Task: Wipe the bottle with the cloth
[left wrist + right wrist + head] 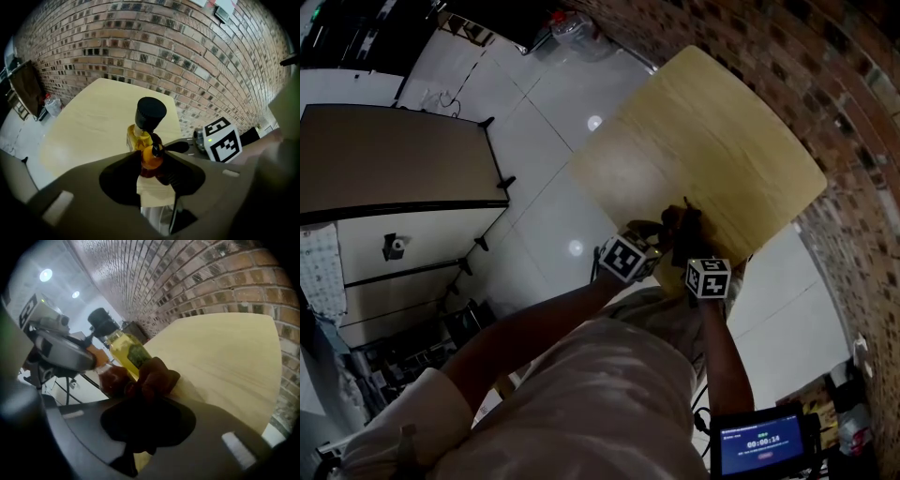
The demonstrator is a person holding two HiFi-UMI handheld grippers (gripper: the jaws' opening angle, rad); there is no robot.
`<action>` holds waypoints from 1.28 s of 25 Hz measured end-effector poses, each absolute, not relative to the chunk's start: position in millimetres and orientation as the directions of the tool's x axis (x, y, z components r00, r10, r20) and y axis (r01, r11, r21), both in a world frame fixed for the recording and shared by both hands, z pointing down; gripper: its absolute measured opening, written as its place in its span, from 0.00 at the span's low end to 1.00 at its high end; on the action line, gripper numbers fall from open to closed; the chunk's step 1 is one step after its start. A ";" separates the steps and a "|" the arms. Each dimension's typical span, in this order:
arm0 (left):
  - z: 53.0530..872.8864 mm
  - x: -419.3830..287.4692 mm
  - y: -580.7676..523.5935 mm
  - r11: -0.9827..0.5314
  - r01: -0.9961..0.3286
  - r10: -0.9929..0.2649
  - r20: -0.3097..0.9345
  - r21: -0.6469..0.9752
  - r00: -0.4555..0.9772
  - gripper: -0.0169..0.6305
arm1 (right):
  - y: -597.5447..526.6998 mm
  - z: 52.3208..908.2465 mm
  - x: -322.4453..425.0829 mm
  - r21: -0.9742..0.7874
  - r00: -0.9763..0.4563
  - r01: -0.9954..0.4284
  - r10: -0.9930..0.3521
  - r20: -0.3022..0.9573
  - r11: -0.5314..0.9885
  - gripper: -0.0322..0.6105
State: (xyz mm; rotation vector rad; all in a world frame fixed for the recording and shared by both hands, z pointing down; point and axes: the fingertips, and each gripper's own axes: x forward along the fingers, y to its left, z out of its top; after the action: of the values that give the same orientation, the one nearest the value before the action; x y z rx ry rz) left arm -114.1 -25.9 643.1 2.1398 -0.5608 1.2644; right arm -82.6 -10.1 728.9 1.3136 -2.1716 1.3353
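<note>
A small bottle (142, 137) of yellow liquid with a black cap (151, 112) stands near the front edge of the pale wooden table (89, 122). My left gripper (152, 157) is shut on the bottle's lower body, its orange pad pressed to the glass. In the right gripper view the bottle (123, 348) leans left and shows a green label. My right gripper (145, 390) is shut on a bunched dark maroon cloth (157, 376), which touches the bottle's side. In the head view the left gripper (654, 234) and the right gripper (689, 239) meet at the table's near edge.
A brick wall (187, 51) runs behind and beside the table (712, 141). White tiled floor (534, 141) lies to the left, with a dark-topped cabinet (394, 159) beyond it. A small lit screen (759, 445) sits at the lower right.
</note>
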 end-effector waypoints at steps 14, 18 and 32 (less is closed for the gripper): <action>642.7 -120.3 -28.9 -0.532 -0.752 -0.117 0.845 0.390 0.521 0.29 | 43.8 672.8 -67.9 -0.472 -0.597 -0.802 -0.536 0.597 0.367 0.15; 647.1 -118.2 -31.6 -0.395 -0.799 -0.135 0.831 0.454 0.540 0.30 | 49.6 631.2 -101.7 -0.420 -0.660 -0.751 -0.555 0.506 0.510 0.15; 652.0 -107.7 -38.3 -0.345 -0.808 -0.136 0.826 0.477 0.546 0.30 | 18.4 698.5 -122.0 -0.512 -0.640 -0.768 -0.487 0.594 0.385 0.15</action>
State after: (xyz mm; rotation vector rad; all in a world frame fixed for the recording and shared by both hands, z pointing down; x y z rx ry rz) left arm -107.7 -38.3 652.0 1.8093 -0.7798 0.8648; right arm -122.0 18.4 698.5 1.0919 -2.3027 1.1280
